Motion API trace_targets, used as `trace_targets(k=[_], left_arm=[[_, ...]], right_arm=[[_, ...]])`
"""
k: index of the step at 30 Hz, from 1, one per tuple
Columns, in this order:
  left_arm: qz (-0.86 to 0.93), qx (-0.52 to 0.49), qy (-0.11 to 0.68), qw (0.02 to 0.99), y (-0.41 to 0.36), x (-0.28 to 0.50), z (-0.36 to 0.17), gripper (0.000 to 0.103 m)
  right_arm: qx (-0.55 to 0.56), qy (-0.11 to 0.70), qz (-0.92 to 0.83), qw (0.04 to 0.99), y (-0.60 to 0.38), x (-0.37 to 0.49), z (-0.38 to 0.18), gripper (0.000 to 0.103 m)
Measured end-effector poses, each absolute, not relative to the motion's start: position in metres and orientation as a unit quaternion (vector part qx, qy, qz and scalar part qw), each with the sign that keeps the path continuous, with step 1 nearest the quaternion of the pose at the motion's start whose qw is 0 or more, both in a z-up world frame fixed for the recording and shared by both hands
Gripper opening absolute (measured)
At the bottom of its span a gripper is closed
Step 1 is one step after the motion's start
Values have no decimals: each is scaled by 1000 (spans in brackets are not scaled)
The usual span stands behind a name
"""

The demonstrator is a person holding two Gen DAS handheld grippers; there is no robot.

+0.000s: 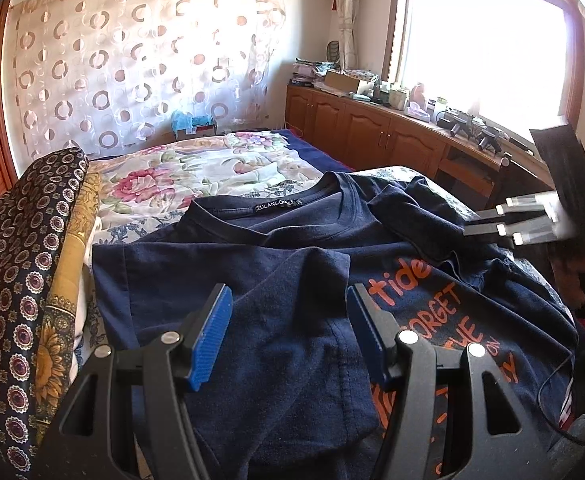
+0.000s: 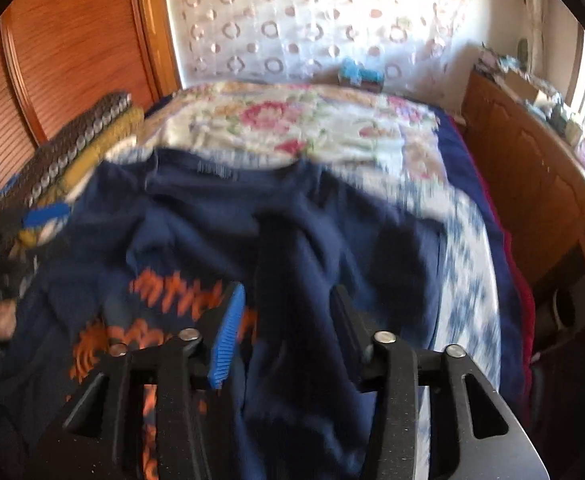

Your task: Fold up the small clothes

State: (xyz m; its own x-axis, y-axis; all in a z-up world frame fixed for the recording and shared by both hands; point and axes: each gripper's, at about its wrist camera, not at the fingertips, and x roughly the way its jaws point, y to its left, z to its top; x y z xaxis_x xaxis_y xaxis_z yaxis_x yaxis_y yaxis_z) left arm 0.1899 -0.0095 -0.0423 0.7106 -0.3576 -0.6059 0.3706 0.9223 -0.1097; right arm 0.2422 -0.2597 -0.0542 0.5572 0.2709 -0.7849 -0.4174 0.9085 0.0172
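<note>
T-shirt first: navy, with orange lettering on its front, it lies spread on the bed and fills most of the left wrist view. Its round neckline and a small woven label sit at the far end, and both sides are turned in over the middle, so part of the print is covered and only the right-hand part of the lettering shows. The left gripper hangs over the folded-in cloth with its jaws clearly apart; the blue pads stand on either side of a bare stretch of shirt and press on nothing. At the right edge of this view the right gripper shows, blurred, just above the shirt's far right shoulder, its fingers a little apart with nothing seen between them. A stack of patterned folded cloth lies along the left of the bed, a flowered bedspread covers the far half, and wooden cabinets run under a bright window. In the right wrist view, which is smeared by motion, the shirt again lies on the bed, its orange print at lower left. The right gripper has its jaws partly apart, one blue pad showing on the left finger; a dark fold of the shirt runs up between the fingers, but the pads are not clamped on it.
</note>
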Motion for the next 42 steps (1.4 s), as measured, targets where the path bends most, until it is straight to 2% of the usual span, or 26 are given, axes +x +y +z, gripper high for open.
trace_targets(k=[4, 14, 17, 21, 25, 27, 38, 42], left_arm=[[-196, 11, 326, 925, -10, 189, -42, 60], [-193, 16, 328, 924, -12, 190, -44, 60], [-193, 19, 328, 924, -13, 190, -46, 60], [-193, 18, 328, 925, -13, 191, -46, 60], [-194, 19, 328, 925, -13, 190, -46, 60], [-194, 20, 328, 924, -13, 191, -47, 60], [-194, 22, 328, 924, -15, 190, -47, 60], [-196, 27, 329, 923, -16, 189, -48, 60]], right_arm=[[-84, 454, 193, 866, -263, 219, -75, 35], [-95, 464, 192, 859, -259, 199, -89, 32], [-93, 468, 188, 859, -261, 198, -93, 27], [-93, 464, 198, 858, -261, 196, -92, 11], [-76, 453, 208, 864, -264, 193, -79, 9], [-70, 446, 208, 868, -267, 191, -71, 1], [-74, 439, 201, 873, -262, 191, -69, 2], [-80, 443, 193, 872, -257, 199, -77, 25]])
